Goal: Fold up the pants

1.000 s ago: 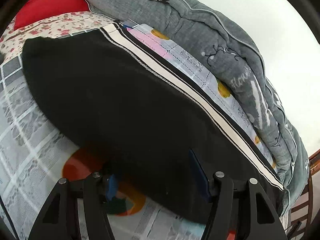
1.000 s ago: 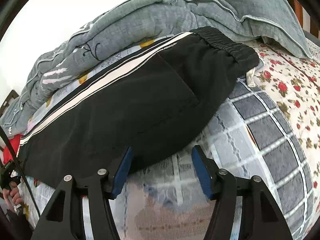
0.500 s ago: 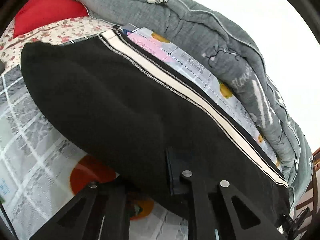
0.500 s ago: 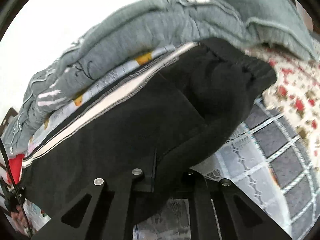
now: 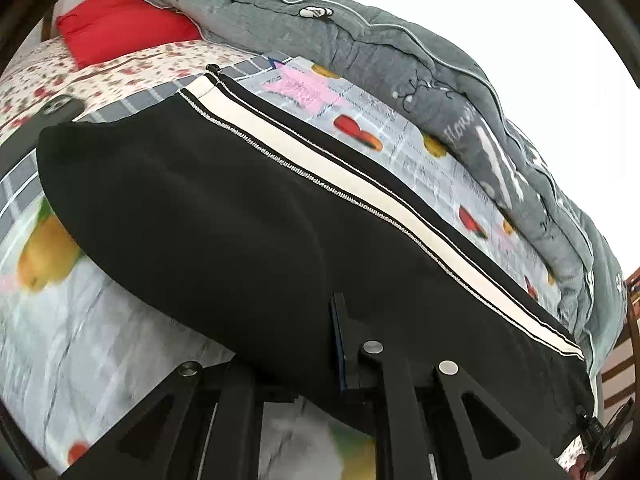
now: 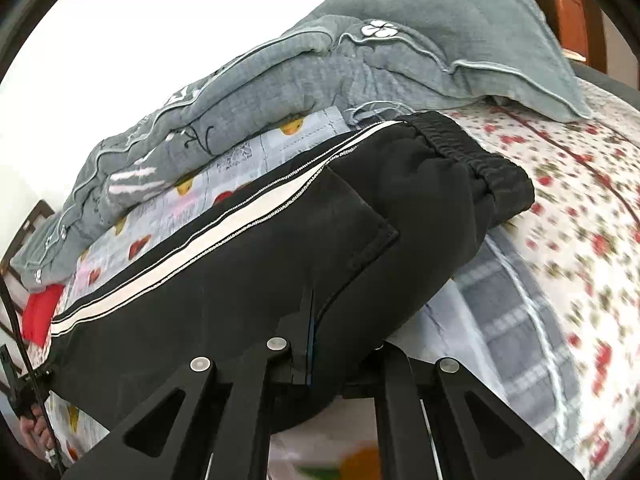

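Black pants (image 5: 224, 216) w/ white side stripe (image 5: 360, 184) lie across bed; left gripper (image 5: 320, 356) clamped on near edge; right gripper (image 6: 320, 344) clamped likewise; grey quilt (image 6: 320, 76) at far side.

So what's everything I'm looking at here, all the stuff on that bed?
pants: one, black with a white side stripe, lying along the bed, near edge pinched at two spots
quilt: one, grey, bunched along the far side
pillow: one, red, at the far corner
bedsheet: one, floral, grid and fruit prints, under everything
phone: one, dark, beside the pants' end
left gripper: one, black, jaws shut on the pants
right gripper: one, black, jaws shut on the pants
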`<act>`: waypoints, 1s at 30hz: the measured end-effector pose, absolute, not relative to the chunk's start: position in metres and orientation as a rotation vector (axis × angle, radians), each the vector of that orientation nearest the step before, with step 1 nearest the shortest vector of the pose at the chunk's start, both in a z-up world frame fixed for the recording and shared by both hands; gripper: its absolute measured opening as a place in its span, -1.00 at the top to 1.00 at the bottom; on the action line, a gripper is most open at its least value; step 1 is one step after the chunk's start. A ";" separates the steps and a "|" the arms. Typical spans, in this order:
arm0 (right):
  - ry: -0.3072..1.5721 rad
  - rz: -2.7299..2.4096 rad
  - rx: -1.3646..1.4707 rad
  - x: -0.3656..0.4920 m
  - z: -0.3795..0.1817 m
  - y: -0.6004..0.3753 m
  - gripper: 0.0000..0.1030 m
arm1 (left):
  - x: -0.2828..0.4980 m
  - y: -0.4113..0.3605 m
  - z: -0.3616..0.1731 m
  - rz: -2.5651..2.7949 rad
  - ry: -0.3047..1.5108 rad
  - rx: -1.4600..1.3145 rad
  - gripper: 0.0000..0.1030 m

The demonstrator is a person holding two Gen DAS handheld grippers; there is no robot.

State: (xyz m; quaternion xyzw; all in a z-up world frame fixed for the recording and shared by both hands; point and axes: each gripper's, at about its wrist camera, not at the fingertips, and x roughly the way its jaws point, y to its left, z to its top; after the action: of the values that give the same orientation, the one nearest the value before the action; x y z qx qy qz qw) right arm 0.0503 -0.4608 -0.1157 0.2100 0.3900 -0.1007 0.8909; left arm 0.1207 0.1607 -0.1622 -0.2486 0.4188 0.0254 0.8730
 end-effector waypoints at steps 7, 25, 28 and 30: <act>0.833 -0.224 0.459 -0.011 -0.123 -0.477 0.85 | 0.067 0.160 -0.168 0.010 0.891 -0.533 0.75; 0.738 -0.305 0.271 -0.055 -0.056 -0.457 0.24 | 0.020 0.217 -0.130 0.144 0.794 -0.475 -0.02; 0.726 -0.274 0.243 -0.032 -0.051 -0.438 0.16 | 0.033 0.222 -0.117 0.131 0.765 -0.460 -0.03; 0.732 -0.242 0.234 -0.012 -0.054 -0.425 0.16 | 0.045 0.223 -0.113 0.134 0.755 -0.444 -0.03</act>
State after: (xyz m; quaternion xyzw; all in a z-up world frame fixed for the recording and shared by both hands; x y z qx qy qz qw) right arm -0.0117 -0.4249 -0.0537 0.1140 0.3563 -0.1178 0.9199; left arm 0.0448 0.2233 -0.1133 -0.2147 0.3654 0.0648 0.9034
